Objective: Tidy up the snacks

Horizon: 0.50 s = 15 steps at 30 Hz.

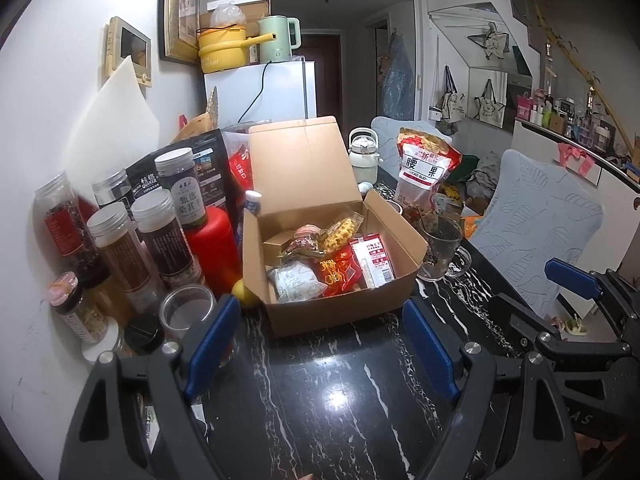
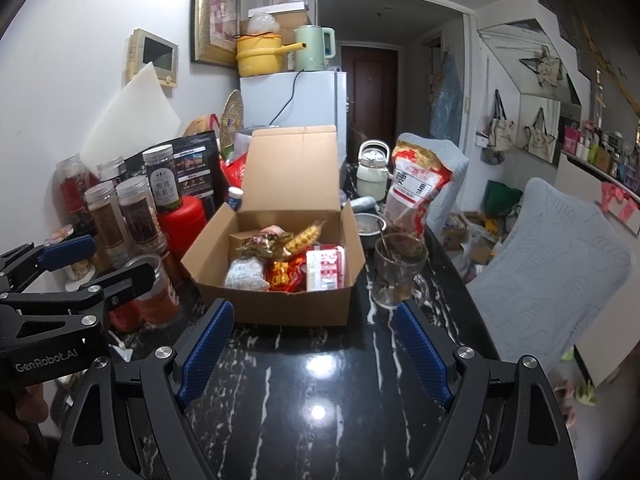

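Snack box (image 1: 340, 280) open, both claws spread

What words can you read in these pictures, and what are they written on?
"腰果": big red and clear snack bag standing behind the glass mug.
"GenRobot.AI": side of the left tongs, seen from the right wrist camera.
"QUAKER": black pouch behind the jars, partly hidden.
Yellow pot on the fridge: lettering too blurred.
Jar labels and packets in the cardboard box: too small to read.

black marble table (image 1: 320, 400) bears cardboard box (image 1: 344, 304), jars (image 1: 160, 232), glass mug (image 1: 438, 248).
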Motion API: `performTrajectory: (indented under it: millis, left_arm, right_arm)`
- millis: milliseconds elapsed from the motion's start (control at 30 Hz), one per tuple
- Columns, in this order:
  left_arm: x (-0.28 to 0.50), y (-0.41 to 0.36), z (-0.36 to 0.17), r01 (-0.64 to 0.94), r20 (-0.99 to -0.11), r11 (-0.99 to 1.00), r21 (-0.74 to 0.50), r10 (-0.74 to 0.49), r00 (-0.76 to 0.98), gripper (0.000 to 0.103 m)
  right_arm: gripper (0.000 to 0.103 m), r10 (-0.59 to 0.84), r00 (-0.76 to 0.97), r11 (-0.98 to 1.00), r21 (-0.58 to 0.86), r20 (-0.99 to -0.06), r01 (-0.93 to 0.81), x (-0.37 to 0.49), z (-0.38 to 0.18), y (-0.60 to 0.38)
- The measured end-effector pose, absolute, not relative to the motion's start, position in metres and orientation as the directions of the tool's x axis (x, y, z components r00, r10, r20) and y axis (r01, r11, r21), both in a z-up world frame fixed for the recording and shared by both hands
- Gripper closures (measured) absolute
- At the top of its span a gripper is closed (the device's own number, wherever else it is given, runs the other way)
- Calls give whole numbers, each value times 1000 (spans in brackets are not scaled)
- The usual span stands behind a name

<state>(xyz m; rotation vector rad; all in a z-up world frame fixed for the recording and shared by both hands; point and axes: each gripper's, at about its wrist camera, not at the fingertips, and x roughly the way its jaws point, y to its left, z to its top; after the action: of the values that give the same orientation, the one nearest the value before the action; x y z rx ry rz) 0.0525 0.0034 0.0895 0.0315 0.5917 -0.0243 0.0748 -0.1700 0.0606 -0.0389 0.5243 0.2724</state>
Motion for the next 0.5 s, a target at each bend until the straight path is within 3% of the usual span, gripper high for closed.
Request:
performTrajectory:
  millis: [500]
  left_arm:
    - [57, -1, 81, 52, -584, 998, 39, -20, 812, 19]
  right_arm:
    - [19, 230, 823, 968, 32, -519, -250, 79, 55, -174]
